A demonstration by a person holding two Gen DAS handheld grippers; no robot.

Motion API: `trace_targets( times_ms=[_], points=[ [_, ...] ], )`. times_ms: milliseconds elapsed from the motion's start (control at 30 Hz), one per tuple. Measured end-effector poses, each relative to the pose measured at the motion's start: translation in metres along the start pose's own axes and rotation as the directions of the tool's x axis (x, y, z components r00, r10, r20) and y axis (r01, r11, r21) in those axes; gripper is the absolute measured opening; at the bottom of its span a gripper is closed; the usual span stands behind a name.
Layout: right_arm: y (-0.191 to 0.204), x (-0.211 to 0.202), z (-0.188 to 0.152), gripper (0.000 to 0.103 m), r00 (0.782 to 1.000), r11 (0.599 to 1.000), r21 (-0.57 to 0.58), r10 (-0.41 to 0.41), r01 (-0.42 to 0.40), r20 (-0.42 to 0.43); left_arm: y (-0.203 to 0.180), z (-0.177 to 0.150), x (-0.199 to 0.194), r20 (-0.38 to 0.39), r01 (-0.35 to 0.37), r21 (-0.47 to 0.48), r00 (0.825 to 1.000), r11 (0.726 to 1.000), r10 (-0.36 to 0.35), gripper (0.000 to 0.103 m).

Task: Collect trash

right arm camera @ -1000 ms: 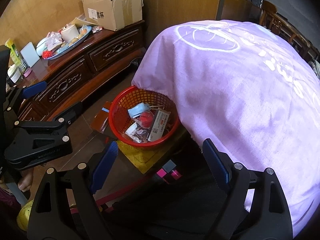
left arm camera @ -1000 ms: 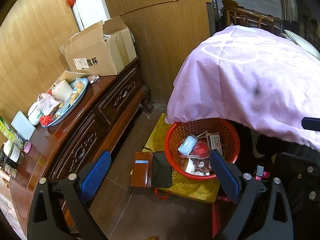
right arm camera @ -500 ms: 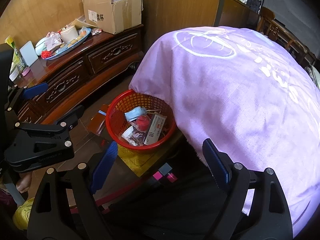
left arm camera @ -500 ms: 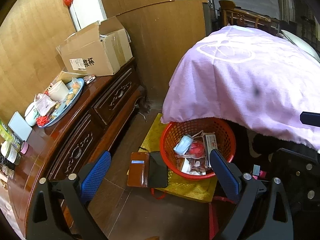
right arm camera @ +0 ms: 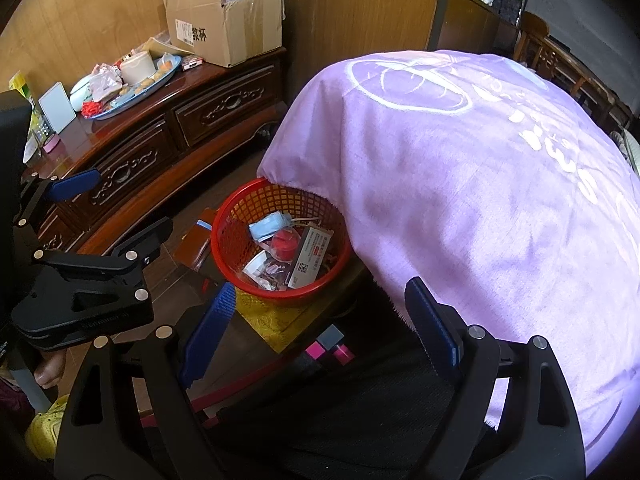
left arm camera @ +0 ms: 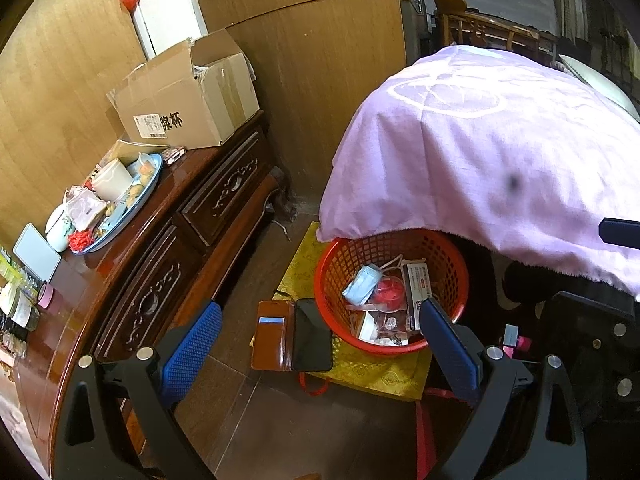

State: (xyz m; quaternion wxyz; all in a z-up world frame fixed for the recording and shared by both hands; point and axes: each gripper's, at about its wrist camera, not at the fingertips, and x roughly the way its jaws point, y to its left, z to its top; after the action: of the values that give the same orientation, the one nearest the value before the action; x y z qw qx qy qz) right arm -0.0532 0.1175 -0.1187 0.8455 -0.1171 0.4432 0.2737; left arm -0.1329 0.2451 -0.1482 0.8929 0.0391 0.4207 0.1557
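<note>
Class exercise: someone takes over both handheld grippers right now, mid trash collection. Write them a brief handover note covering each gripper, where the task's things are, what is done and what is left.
Left gripper: open, empty, above the floor beside the red basket.
Right gripper: open, empty, near the basket's front rim.
The basket stands on a yellow cloth, partly under the purple blanket.
Done: a blue face mask, a red lid and a printed box already lie inside the basket.
Left: judging by the clutter, wrappers on the blue tray on the wooden sideboard may be next. The phone in its open wallet case beside the basket is probably not trash.

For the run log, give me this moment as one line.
left gripper: open, empty | right gripper: open, empty | red basket: holds trash, on floor by purple blanket
</note>
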Motion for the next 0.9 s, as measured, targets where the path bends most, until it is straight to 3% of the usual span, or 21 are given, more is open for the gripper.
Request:
trace_targets(
  times_ms=[900],
  points=[
    [0.0001, 0.0010, -0.0009, 0.084, 1.000, 1.000, 0.000, 0.003, -0.003, -0.009, 0.0004, 0.0013, -0.0007, 0.000, 0.008, -0.006, 1.000, 1.000, -0.008, 0.097]
  ],
)
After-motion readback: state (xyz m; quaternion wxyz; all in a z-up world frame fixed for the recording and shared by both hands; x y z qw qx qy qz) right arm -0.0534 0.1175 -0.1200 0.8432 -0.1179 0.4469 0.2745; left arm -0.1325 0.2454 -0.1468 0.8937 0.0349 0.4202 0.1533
